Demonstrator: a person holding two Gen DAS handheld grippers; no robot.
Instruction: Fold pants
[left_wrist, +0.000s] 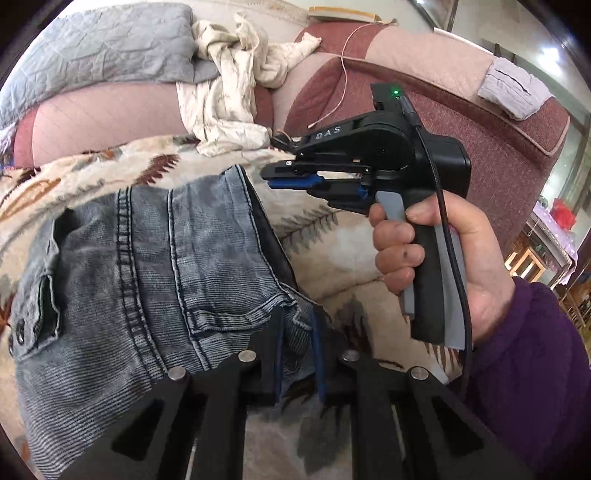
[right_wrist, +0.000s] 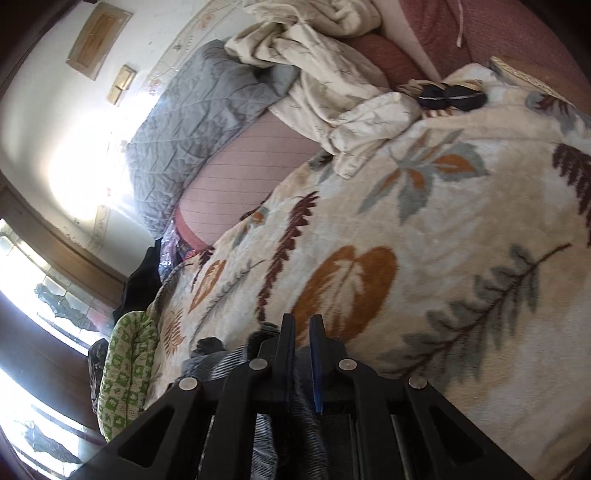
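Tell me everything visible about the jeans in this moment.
The jeans are faded grey-blue denim with dark double-stitched seams and a pocket flap with dark studs at the left. They lie bunched on the leaf-patterned blanket. The left tongs are shut on an edge of them; the right tongs also pinch denim.

1. "DAS" in pale letters – on the black upper body of the right gripper (left_wrist: 291, 179), seen from the left wrist view, right of centre.
2. Nothing else legible – none in the right wrist view.
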